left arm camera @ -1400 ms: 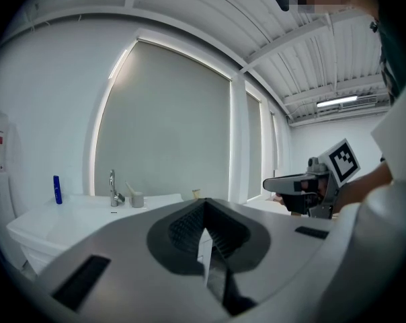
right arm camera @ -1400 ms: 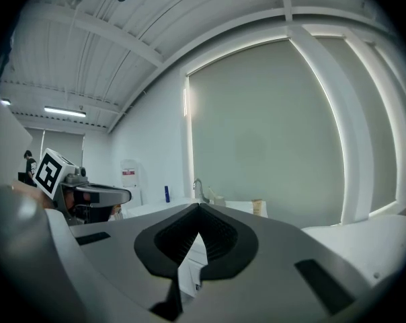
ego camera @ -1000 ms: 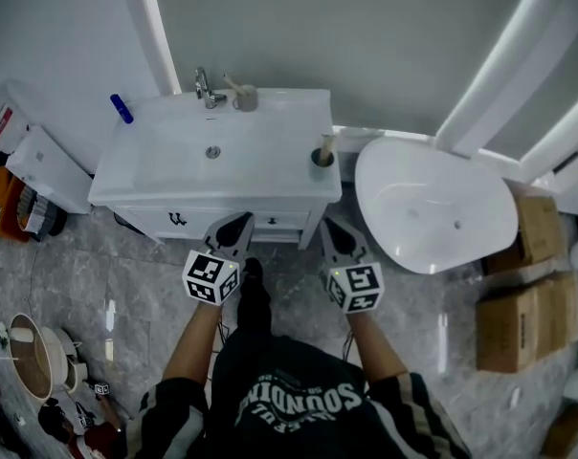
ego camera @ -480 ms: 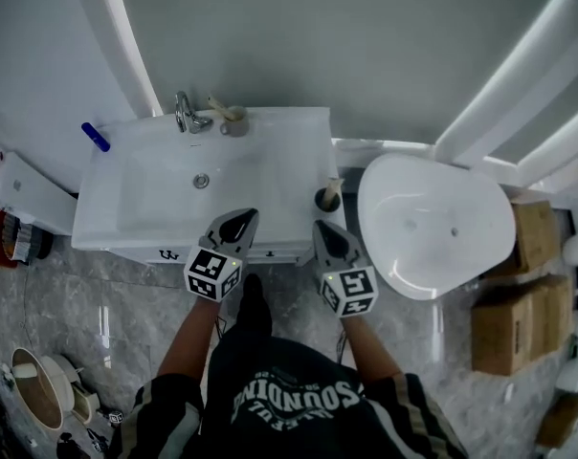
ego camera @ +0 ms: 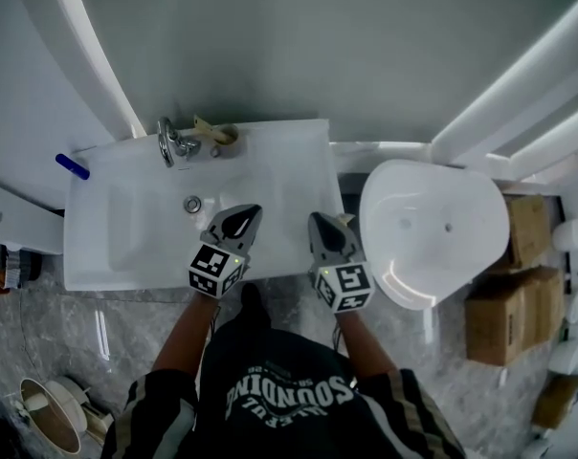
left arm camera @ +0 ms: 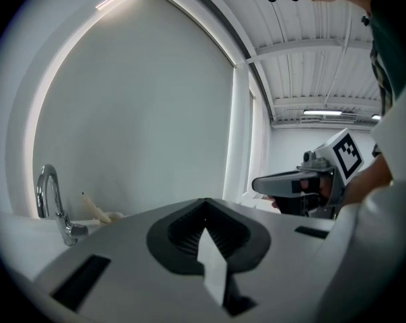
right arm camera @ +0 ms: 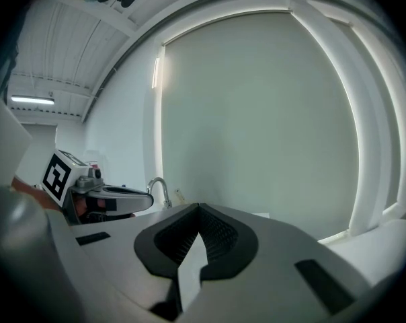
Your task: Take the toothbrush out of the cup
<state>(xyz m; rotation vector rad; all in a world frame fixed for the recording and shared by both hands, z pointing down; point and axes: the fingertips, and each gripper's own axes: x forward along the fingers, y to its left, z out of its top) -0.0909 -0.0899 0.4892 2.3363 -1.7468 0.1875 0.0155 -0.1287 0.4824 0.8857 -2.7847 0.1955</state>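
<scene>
The left gripper (ego camera: 239, 220) is clenched shut with nothing in it, and the right gripper (ego camera: 323, 228) beside it looks the same, jaws together and empty. Each carries a marker cube (ego camera: 215, 269) printed with black-and-white squares, with no words on it. The person's dark shirt (ego camera: 289, 395) bears large white letters, seen upside down, which seem to read "SOUNDING".

Both bare forearms reach forward side by side. The grippers are parallel and apart, and they point over the front edge of the white washbasin (ego camera: 107, 247).

At the basin's back edge, just beside the faucet (ego camera: 172, 142), a pale toothbrush (ego camera: 201, 124) leans in a cup (ego camera: 226, 136), well apart from both grippers. A small pale object (ego camera: 346, 220) just right of the right gripper is mostly hidden.
</scene>
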